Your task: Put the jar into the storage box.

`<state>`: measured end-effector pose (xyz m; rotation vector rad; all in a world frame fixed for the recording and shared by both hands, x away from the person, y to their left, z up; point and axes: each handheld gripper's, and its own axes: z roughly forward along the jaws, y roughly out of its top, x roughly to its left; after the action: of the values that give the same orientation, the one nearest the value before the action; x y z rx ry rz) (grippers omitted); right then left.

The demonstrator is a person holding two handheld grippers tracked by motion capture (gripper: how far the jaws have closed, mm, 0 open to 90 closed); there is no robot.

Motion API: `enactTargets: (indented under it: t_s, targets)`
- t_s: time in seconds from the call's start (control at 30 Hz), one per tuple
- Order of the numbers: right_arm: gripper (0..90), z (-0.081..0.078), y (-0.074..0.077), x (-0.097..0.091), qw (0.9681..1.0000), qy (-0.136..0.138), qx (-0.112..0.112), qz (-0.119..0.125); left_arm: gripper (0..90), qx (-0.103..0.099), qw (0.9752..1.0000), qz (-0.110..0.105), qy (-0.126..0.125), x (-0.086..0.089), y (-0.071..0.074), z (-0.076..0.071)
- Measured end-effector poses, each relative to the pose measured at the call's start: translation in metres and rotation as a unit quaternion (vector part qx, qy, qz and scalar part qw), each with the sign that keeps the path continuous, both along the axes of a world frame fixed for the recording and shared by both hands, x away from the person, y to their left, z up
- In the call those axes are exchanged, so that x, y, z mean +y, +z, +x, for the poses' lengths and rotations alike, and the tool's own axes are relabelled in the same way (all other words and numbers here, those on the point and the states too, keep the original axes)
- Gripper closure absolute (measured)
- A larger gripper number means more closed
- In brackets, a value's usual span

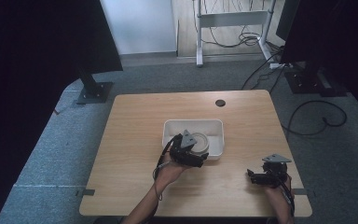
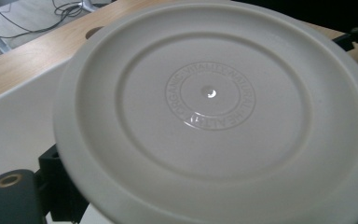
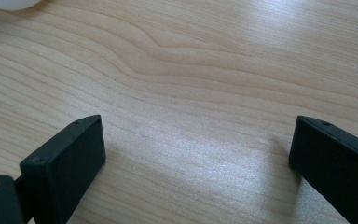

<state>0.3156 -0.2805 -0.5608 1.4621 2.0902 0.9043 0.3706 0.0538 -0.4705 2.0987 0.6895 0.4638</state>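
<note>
A cream round plate (image 1: 199, 142) is tilted on edge over the front of a white rectangular bin (image 1: 214, 122) at the table's middle. My left gripper (image 1: 189, 157) is shut on the plate's lower rim, with the hand just in front of the bin. In the left gripper view the plate (image 2: 209, 93) shows its underside with an embossed ring of letters. One black finger (image 2: 58, 179) shows under its lower left edge, and the bin's white wall (image 2: 14, 121) lies behind. My right gripper (image 1: 260, 177) rests open near the table's front right, its jaws wide apart over bare wood (image 3: 198, 154).
The wooden table (image 1: 130, 140) has a dark cable hole (image 1: 220, 102) near its far edge. Black stands (image 1: 93, 91) and loose cables (image 1: 317, 116) lie on the grey carpet around the table. A white desk frame (image 1: 230, 18) stands at the back.
</note>
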Motion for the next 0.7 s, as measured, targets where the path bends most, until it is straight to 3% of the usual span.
enactTargets:
  t_s: [0.37,0.7]
  targets:
    - [3.1,0.0,0.0,0.0,1.0,0.001,0.0,0.0,10.5,-0.001,0.9995,-0.006,0.029,-0.001,-0.006,0.017]
    - [3.1,0.0,0.0,0.0,1.0,0.001,0.0,0.0,10.5,0.008,0.9983,-0.006,0.058,-0.001,-0.021,0.032]
